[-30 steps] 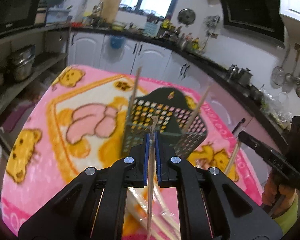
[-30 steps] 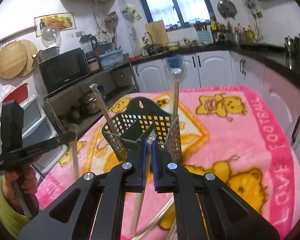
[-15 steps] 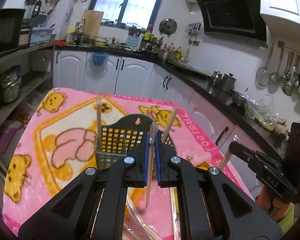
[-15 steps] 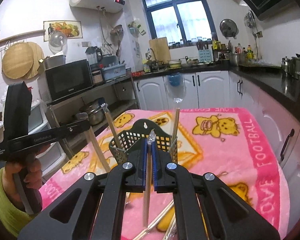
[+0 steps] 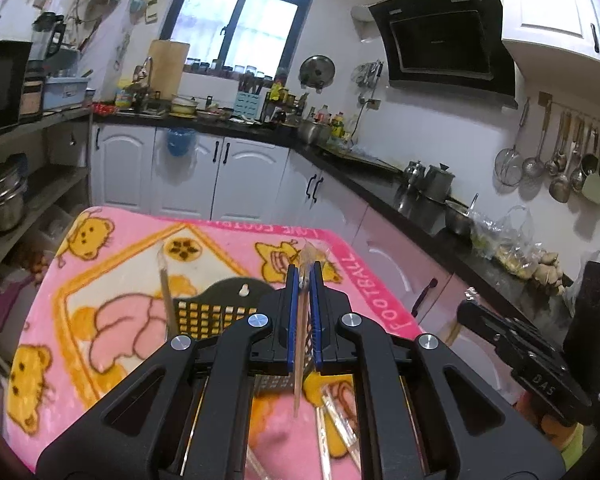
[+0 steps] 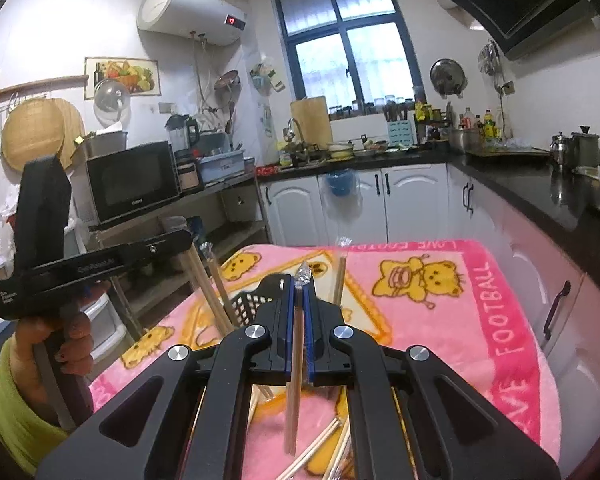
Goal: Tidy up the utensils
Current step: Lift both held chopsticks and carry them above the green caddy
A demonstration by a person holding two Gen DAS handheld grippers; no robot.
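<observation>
My left gripper (image 5: 303, 280) is shut on a plastic-wrapped pair of wooden chopsticks (image 5: 300, 344), held upright above the pink blanket. My right gripper (image 6: 299, 288) is shut on another wrapped pair of chopsticks (image 6: 294, 380), also upright. A dark green perforated utensil basket (image 5: 208, 312) stands on the blanket behind both grippers, with a wrapped pair (image 5: 166, 292) standing in it. In the right wrist view the basket (image 6: 248, 306) holds pairs at its left (image 6: 220, 292) and right (image 6: 340, 276). Several wrapped pairs (image 6: 320, 444) lie loose on the blanket below the grippers.
The pink cartoon blanket (image 5: 112, 264) covers a table; its far edge faces white cabinets (image 5: 188, 172). A black counter (image 5: 432, 220) runs along the right. The left hand and gripper body (image 6: 60, 264) show at the left of the right wrist view. Shelves with a microwave (image 6: 132, 180) stand at left.
Both grippers have risen and pulled back from the basket, each still holding its chopsticks; the basket now sits lower and smaller in both views.
</observation>
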